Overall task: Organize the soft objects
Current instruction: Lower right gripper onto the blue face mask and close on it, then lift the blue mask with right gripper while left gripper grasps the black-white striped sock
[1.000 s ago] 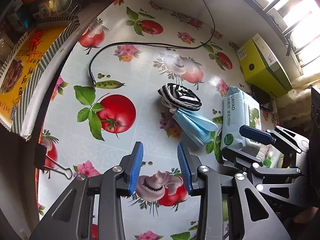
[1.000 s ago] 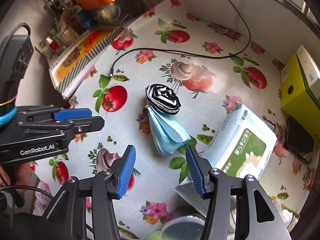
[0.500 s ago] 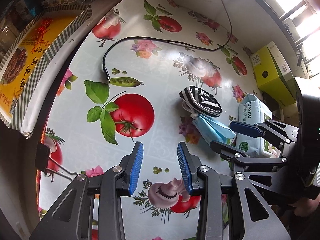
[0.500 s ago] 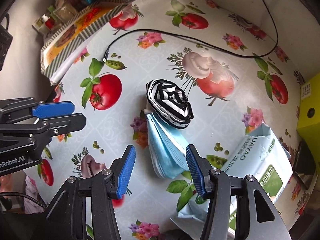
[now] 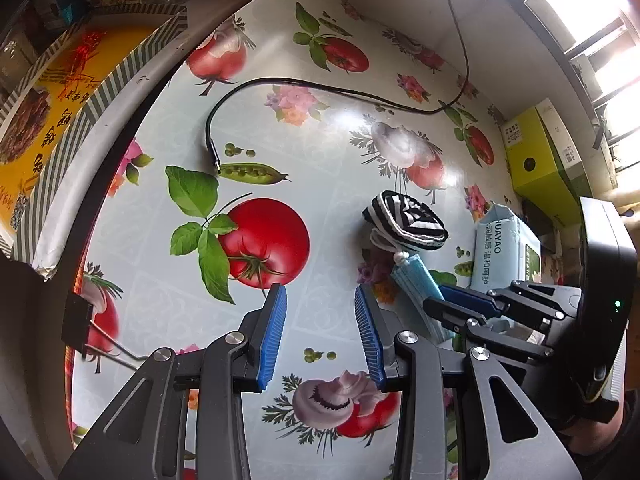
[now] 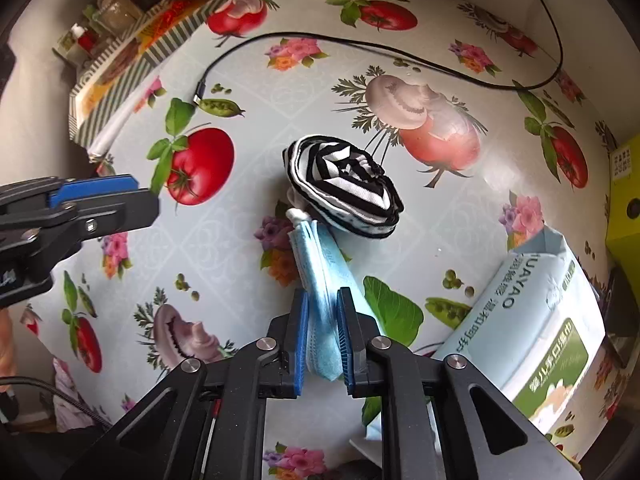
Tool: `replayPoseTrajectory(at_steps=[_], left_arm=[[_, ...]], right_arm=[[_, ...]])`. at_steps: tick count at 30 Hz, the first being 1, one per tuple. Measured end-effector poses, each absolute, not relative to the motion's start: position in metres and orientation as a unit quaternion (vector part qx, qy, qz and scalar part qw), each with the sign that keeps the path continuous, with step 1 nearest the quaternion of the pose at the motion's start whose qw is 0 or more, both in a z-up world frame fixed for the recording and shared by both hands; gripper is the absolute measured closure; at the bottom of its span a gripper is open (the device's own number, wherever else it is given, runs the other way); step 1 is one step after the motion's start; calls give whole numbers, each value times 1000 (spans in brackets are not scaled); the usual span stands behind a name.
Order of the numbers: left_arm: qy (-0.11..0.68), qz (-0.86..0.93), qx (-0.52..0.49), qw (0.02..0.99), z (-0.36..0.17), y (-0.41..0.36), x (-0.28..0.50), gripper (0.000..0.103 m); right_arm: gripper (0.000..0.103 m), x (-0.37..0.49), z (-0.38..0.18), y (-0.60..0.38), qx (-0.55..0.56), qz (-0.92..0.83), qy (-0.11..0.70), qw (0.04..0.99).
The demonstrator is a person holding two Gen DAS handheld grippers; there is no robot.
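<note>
The right gripper (image 6: 322, 332) descended, its jaws clamping the blue mask (image 6: 320, 280) (previously untouched).

Each tool was matte black, a frame of triangular cut-outs and silver round-headed screws, its fingers (image 5: 273, 336) faced with ribbed blue pads; the right tool (image 6: 323, 336) matched the left tool (image 5: 320, 336).

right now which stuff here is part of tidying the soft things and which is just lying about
Job in hand:
- blue face mask, pinched in the right gripper
- striped black-and-white cloth

Lying about:
- black cable
- wet wipes pack
- yellow-green box
- binder clip
</note>
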State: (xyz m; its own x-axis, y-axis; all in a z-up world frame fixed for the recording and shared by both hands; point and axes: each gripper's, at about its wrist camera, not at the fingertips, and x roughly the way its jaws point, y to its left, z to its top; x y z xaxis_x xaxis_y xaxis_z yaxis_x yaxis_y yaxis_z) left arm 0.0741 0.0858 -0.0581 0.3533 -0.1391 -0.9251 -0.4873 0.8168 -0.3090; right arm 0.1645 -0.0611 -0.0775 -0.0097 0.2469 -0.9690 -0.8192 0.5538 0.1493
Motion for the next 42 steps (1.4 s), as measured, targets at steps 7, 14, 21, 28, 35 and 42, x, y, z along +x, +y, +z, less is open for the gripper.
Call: replayPoseTrajectory(at_steps=[7,14,21,28,35,42], left_arm=[[543,89,-302,778,-54,86,95,66],[547,70,-301,778,-60,81,118,66],[557,57,-293,775,-69,80,131,66],[559,50,-296,773,-75,81,139,62],[563,35,-297,771,-81,77,155,58],[593,53,-261,760,-106,57,172,57]], right_arm=[[97,160,-53,-87,-209,401,581,677],[85,159,-60,-89,-208,402,589,669],[62,148,-89,-79,-247,399,611,637],[91,147,-89,-79,-249,400,603,643],[91,154,-67,-97,-221,392,595,667],[98,155,-52,-112,-202,382,591,681]])
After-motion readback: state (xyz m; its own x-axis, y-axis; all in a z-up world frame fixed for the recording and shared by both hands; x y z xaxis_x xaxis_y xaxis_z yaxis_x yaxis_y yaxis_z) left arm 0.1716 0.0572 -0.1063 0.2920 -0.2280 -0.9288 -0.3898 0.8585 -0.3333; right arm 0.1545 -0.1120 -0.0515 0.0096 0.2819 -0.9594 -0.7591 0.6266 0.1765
